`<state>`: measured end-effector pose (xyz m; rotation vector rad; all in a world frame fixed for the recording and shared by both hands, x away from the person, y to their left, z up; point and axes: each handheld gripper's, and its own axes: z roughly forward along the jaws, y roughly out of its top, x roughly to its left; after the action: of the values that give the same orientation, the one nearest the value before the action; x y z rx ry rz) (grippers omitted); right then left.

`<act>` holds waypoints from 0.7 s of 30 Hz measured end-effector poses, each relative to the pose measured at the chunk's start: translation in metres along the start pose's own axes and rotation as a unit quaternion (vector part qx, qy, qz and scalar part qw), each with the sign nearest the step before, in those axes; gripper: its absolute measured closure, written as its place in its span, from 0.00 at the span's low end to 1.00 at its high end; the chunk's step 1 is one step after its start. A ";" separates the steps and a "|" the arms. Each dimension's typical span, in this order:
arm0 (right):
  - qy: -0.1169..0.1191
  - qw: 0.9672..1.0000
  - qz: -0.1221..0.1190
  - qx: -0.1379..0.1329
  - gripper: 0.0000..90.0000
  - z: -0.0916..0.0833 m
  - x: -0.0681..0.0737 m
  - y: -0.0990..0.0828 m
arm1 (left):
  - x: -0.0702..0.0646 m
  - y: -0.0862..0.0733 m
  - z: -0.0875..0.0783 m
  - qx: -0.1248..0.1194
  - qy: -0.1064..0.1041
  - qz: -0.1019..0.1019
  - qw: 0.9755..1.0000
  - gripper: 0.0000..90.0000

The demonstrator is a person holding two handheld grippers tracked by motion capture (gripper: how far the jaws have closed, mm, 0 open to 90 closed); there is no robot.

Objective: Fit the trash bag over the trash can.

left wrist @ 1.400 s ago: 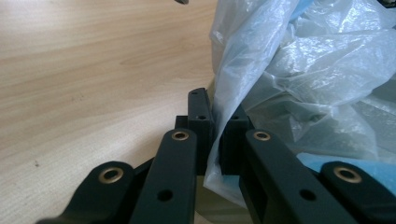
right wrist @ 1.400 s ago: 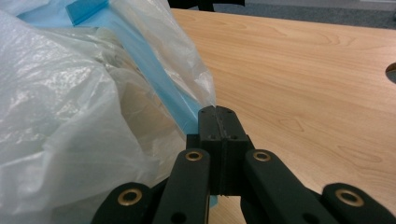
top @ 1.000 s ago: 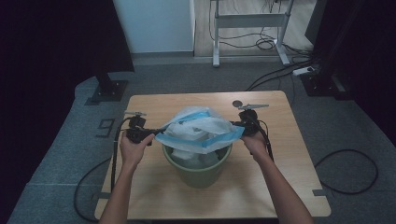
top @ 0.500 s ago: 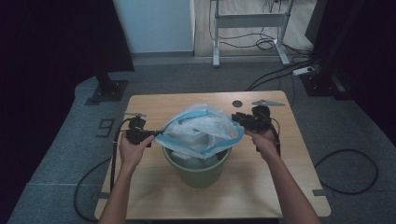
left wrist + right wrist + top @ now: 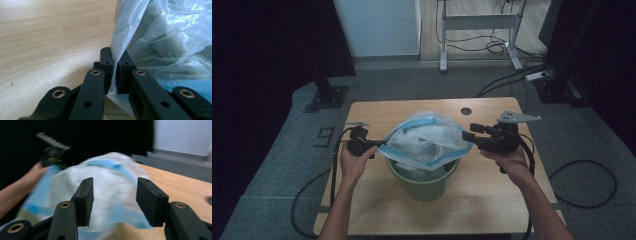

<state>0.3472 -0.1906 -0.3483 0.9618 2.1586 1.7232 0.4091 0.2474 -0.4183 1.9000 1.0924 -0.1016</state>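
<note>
A green bin stands mid-table, lined with a clear plastic bag that has a blue band round its mouth. At the bag's left rim my left gripper is shut on the film; in the left gripper view the pads pinch the thin plastic between them. My right gripper hangs just right of the bag, lifted off the table. Its jaws have just been opening and stand apart with nothing between them. The bag lies ahead of them, and the left gripper shows beyond it.
The wooden table has a round cable hole near its far edge. Cables trail from both grippers over the table's sides onto the grey floor. A desk frame and a dark stand are behind the table.
The right gripper let go of the bag's right rim, opened, and moved right and upward. The bag's right side slackened. The left gripper stayed put, still gripping.
</note>
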 end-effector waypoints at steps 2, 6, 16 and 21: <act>0.024 1.000 -0.013 0.012 0.51 0.003 0.014 0.003 | -0.001 0.000 0.000 -0.002 -0.001 0.003 1.000 0.95; 0.061 0.997 -0.034 0.030 0.50 0.013 0.037 0.003 | -0.002 0.001 -0.002 -0.002 0.001 0.005 1.000 0.95; 0.120 0.987 -0.066 0.082 0.46 0.044 0.066 -0.006 | -0.002 0.002 0.000 0.001 0.002 0.003 1.000 0.95; 0.134 0.982 -0.083 0.103 0.46 0.053 0.076 -0.011 | -0.001 0.002 0.002 0.002 0.001 -0.001 1.000 0.95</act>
<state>0.3140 -0.1040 -0.3566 0.5956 2.5480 1.6547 0.4106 0.2451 -0.4176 1.9042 1.0961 -0.1025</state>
